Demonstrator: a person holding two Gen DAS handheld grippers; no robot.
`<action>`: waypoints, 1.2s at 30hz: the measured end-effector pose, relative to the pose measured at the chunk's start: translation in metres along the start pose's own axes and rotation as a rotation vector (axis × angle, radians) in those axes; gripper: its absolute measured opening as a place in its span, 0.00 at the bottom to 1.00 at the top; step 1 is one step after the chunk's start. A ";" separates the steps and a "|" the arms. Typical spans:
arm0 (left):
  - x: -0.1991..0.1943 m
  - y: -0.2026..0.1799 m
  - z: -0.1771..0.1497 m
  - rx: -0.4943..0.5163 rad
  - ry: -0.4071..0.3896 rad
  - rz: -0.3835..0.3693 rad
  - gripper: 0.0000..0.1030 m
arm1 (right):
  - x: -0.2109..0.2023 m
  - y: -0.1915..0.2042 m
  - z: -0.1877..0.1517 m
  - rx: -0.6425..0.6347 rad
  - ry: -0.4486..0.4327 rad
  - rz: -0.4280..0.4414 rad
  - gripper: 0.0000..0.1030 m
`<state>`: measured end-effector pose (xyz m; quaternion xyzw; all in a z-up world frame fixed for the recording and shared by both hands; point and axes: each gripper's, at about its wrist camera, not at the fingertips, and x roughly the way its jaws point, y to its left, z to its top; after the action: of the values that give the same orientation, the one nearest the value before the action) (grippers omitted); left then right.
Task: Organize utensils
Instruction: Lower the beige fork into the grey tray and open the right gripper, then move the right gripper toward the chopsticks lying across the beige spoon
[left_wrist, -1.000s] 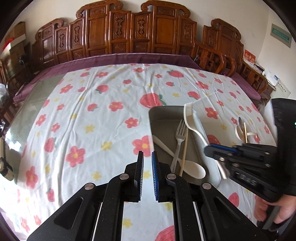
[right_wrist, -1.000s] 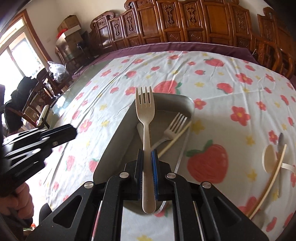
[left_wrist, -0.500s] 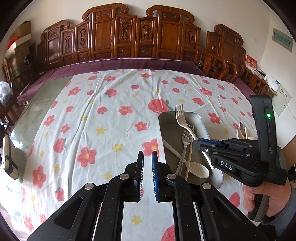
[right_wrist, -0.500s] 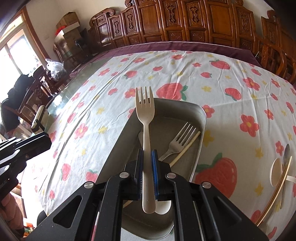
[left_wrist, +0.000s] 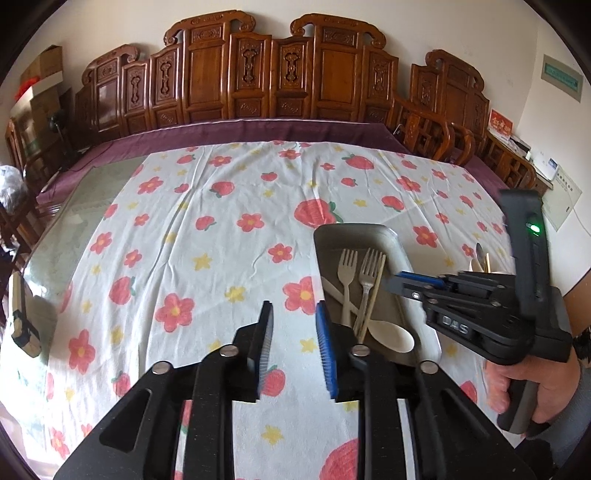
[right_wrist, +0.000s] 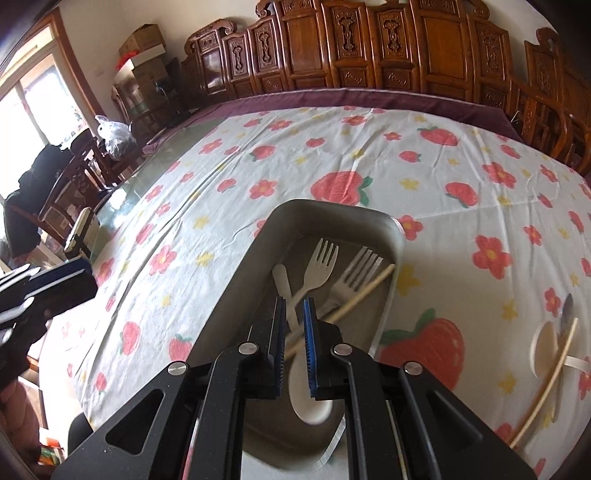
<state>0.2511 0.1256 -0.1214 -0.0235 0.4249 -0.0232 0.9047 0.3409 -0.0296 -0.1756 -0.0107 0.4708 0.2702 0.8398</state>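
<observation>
Released from the right claw (right_wrist: 294, 325), now nearly closed and empty, the beige plastic fork (right_wrist: 320, 264) lies in the grey metal tray (right_wrist: 332, 210); left claw (left_wrist: 294, 325) has just been opening, empty; only the right view shows the spare beige spoon (right_wrist: 543, 349) on the tabletop.

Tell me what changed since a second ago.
The right gripper let go of the beige fork, which now lies in the metal tray beside the metal fork; nothing sits between its pads. The left gripper has just been opening, with nothing between its jaws. The white spoon and chopstick in the tray and the utensils out on the tablecloth stayed put.
</observation>
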 end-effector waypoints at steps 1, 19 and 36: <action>-0.002 -0.001 -0.001 0.000 -0.001 -0.002 0.22 | -0.005 -0.002 -0.002 -0.002 -0.005 -0.002 0.11; -0.016 -0.057 -0.001 0.063 -0.040 -0.063 0.81 | -0.124 -0.086 -0.100 0.049 -0.057 -0.158 0.16; 0.003 -0.129 -0.027 0.167 0.025 -0.153 0.86 | -0.103 -0.152 -0.126 0.192 -0.002 -0.195 0.19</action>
<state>0.2294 -0.0039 -0.1335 0.0201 0.4296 -0.1277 0.8937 0.2698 -0.2393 -0.1996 0.0241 0.4905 0.1410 0.8596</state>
